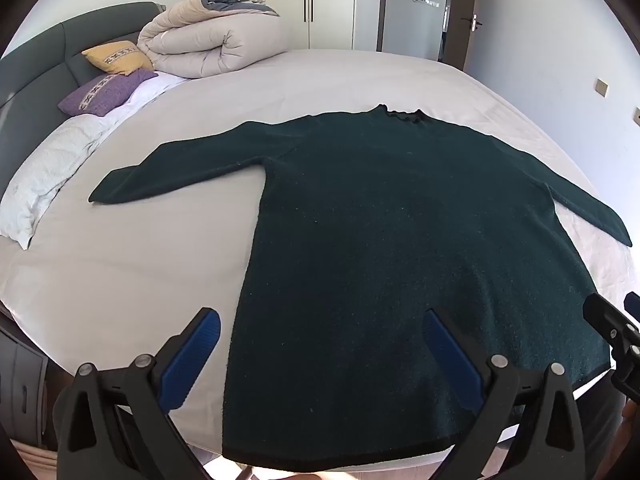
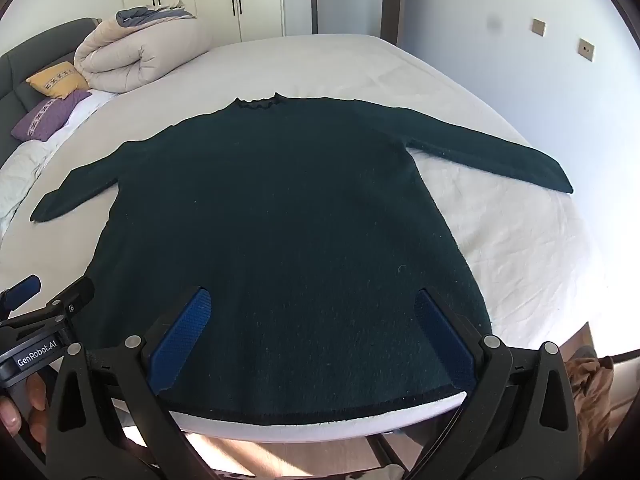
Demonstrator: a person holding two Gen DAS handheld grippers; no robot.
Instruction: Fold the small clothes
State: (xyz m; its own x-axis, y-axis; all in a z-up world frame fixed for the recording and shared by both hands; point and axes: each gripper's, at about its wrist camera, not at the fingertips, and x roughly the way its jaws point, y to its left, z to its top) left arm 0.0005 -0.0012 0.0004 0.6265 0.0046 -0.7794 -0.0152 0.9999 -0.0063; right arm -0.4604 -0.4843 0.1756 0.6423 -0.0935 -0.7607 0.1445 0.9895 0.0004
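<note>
A dark green sweater (image 1: 400,220) is laid flat on the bed (image 1: 320,80), sleeves spread out to both sides, collar at the far end, hem along the near edge. The left gripper (image 1: 320,356) and the right gripper (image 2: 316,336) are held above the hem, jaws spread wide, nothing gripped. A rolled duvet (image 1: 208,40) and two cushions (image 1: 116,56) are seen by the headboard.

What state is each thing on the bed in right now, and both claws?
Sweater: spread flat, unfolded, sleeves out to both sides, hem at the near bed edge.
Duvet: rolled up near the headboard.
Yellow pillow: resting on the purple pillow.
Left claw: open, holding nothing.
Right claw: open, holding nothing.
</note>
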